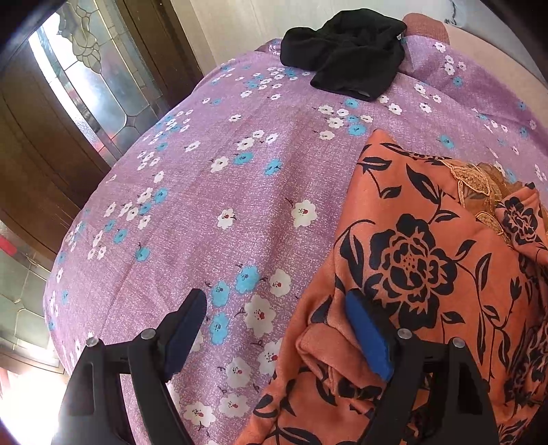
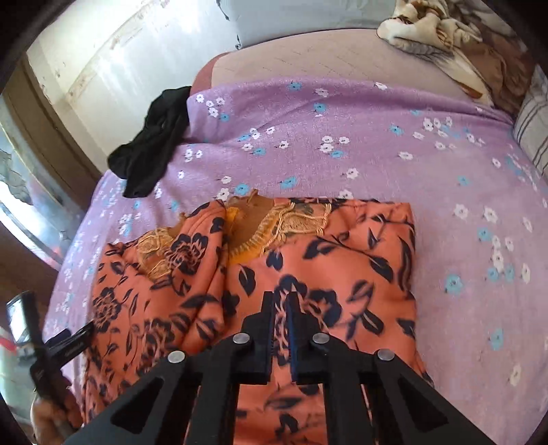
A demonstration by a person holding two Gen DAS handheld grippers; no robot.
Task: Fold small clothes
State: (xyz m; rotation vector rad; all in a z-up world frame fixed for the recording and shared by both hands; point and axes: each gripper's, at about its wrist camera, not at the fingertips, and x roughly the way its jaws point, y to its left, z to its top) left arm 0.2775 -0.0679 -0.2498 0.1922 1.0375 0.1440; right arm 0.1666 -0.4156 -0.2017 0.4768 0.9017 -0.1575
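Note:
An orange garment with black flowers and gold lace at the neck (image 2: 325,260) lies partly folded on the purple flowered bedsheet (image 2: 342,154). It also shows in the left wrist view (image 1: 428,260). My left gripper (image 1: 277,308) is open, straddling the garment's left edge, with its right finger (image 1: 368,339) over the cloth. My right gripper (image 2: 280,304) has its fingers nearly together, low over the garment's near part. Whether cloth is pinched between them is not clear. A black garment (image 1: 346,51) lies crumpled at the far edge of the bed; it also shows in the right wrist view (image 2: 154,140).
A wooden door with leaded glass (image 1: 85,75) stands left of the bed. A patterned blanket (image 2: 445,30) and a striped pillow (image 2: 534,130) lie at the far right. The left gripper's handle (image 2: 51,352) shows at the lower left of the right wrist view.

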